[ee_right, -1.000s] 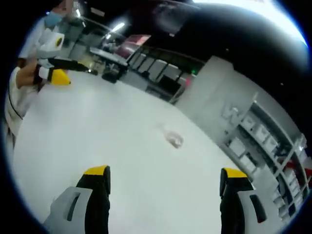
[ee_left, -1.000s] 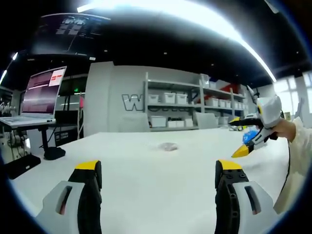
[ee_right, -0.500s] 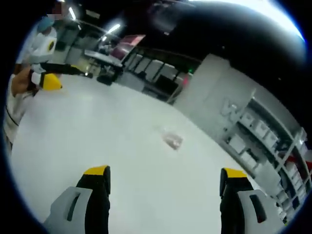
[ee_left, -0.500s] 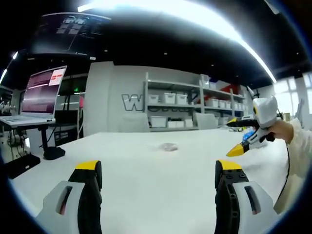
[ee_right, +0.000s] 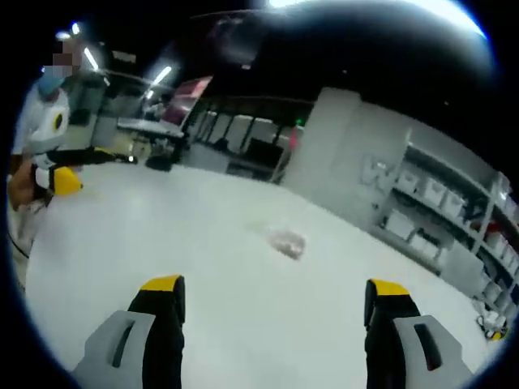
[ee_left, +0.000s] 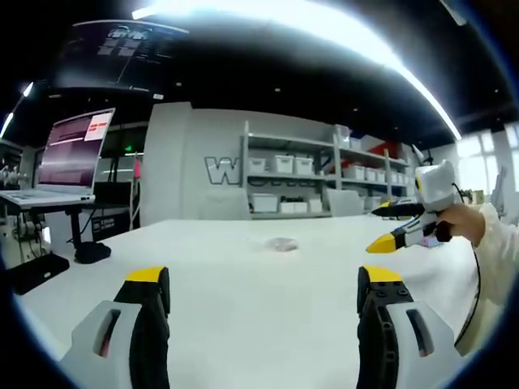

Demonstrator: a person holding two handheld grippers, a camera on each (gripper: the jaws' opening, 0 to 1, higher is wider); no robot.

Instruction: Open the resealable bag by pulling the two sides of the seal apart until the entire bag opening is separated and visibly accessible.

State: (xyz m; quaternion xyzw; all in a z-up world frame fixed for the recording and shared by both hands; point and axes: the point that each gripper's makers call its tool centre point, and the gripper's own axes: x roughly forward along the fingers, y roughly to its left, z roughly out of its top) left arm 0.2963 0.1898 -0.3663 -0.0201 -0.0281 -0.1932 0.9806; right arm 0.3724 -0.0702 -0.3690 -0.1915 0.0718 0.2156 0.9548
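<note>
At the far left of my left gripper view a laptop (ee_left: 71,158) stands open on a side stand, its screen glowing pink and white. Next to it comes the white desk (ee_left: 243,292), which spreads wide in front of me. My left gripper (ee_left: 263,288) hovers low over the desk with its fingers (ee_left: 150,279) spread wide apart and nothing between them. The resealable bag (ee_left: 280,243) lies flat on the desk well ahead of that gripper, a small pale patch about midway between the two fingers; I cannot tell from here whether its seal is closed. Behind it a grey wall carries a large letter, and a rack of shelves (ee_left: 316,174) holds white bins. At the right my right gripper (ee_left: 388,227) is held up over the desk in my hand (ee_left: 458,219), its yellow tips pointing leftward toward the bag, well apart from it.

In my right gripper view my left gripper (ee_right: 69,170) sits at the far left edge, held over the desk rim (ee_right: 97,267). My right gripper (ee_right: 276,296) has its fingers (ee_right: 162,292) set wide apart and holds nothing. The bag (ee_right: 285,241) rests on the desk beyond them, near the middle, touched by neither gripper. The shelves (ee_right: 442,211) run along the right side.
</note>
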